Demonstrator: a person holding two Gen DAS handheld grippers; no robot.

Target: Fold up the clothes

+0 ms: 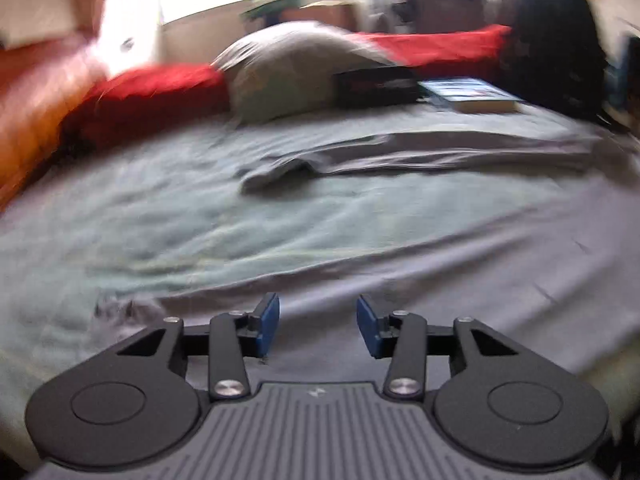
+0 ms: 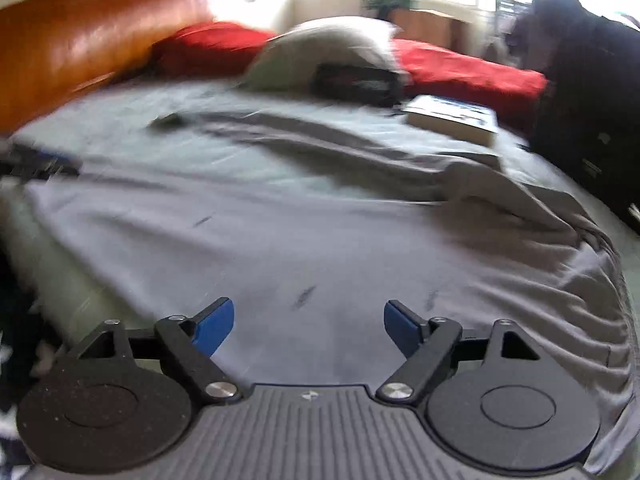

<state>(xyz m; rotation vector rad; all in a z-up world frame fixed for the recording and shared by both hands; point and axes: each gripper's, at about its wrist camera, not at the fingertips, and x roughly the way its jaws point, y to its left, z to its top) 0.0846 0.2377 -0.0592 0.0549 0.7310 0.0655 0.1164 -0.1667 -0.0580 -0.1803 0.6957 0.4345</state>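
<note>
Grey garment (image 2: 280, 240) spread on bed; book (image 2: 452, 118) cover lettering blurred, unreadable.

Blown-out window glare, motion blur, fisheye warp

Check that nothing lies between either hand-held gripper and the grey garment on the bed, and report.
Nothing visible does. The left hand-held gripper and right hand-held gripper, both open, hang just over the grey garment with only bare cloth ahead. The book and the pale pillow sit at the bed's far side.
</note>
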